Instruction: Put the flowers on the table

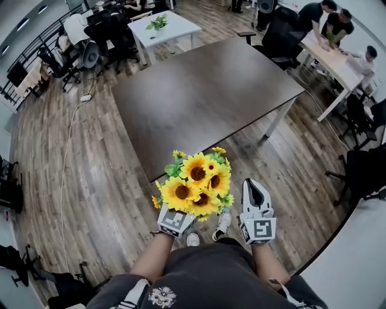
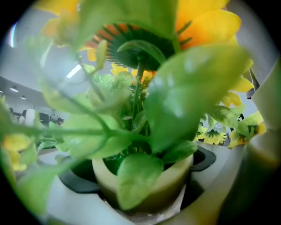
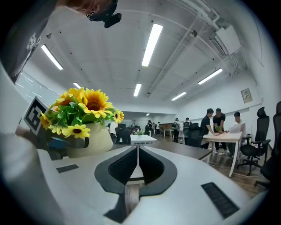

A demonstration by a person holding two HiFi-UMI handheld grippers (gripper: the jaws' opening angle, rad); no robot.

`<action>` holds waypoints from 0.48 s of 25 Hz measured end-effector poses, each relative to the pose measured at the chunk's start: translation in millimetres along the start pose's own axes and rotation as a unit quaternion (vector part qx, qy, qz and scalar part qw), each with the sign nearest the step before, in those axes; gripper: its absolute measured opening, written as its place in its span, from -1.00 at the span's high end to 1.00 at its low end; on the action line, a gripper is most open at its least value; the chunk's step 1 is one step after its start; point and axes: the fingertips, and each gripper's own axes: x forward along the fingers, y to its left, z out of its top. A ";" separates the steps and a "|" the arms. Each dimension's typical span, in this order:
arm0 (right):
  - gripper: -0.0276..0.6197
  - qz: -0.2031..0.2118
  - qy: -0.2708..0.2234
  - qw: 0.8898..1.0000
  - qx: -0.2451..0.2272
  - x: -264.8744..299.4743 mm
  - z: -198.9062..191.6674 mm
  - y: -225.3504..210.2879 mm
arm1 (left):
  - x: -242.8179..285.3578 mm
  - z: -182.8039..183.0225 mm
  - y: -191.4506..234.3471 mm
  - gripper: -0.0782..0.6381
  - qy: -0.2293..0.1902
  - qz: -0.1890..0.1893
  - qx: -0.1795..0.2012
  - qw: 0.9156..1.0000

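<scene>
The flowers (image 1: 196, 184), a bunch of yellow sunflowers with green leaves, stand in a cream pot (image 2: 147, 186) that my left gripper (image 1: 178, 220) has clamped. In the left gripper view the dark pads press against the pot from both sides, and leaves and blooms fill almost everything above it. I hold the bunch upright in the air, low in front of me. It is over the floor (image 1: 90, 175), with its top just overlapping the near edge of the table (image 1: 205, 90) in the head view.

My right gripper (image 1: 254, 187) hangs just beside the bunch, on its right. Its jaws are closed together with nothing between them.

The table is large, dark brown and bare, on white legs. The floor is grey-brown wood planking. Beyond the table's far left corner stands a white table (image 1: 172, 24) with a small green plant on it, and black office chairs (image 1: 108, 36) crowd around it. At far right several people (image 1: 325, 18) lean over a pale desk. Long strip lights (image 3: 151, 39) run along the white ceiling.
</scene>
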 end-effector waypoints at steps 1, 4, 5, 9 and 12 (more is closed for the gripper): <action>0.84 0.005 0.000 1.000 0.001 12.3 2.1 -19.6 | 21.9 2.9 0.6 -0.89 0.001 0.004 -0.003 1.000; 0.84 0.018 -0.006 1.000 0.003 41.9 7.1 -55.6 | 64.0 10.0 4.4 -0.89 0.003 0.016 -0.006 1.000; 0.84 0.022 -0.008 1.000 0.002 49.2 8.1 -61.9 | 71.9 12.2 6.3 -0.89 0.002 0.020 -0.005 1.000; 0.84 0.039 -0.015 0.999 -0.001 75.2 13.8 -83.8 | 97.9 13.3 13.6 -0.89 0.005 0.035 -0.001 0.999; 0.84 0.053 -0.017 0.998 0.005 91.2 14.9 -96.7 | 113.7 15.3 19.4 -0.89 0.008 0.046 0.002 0.999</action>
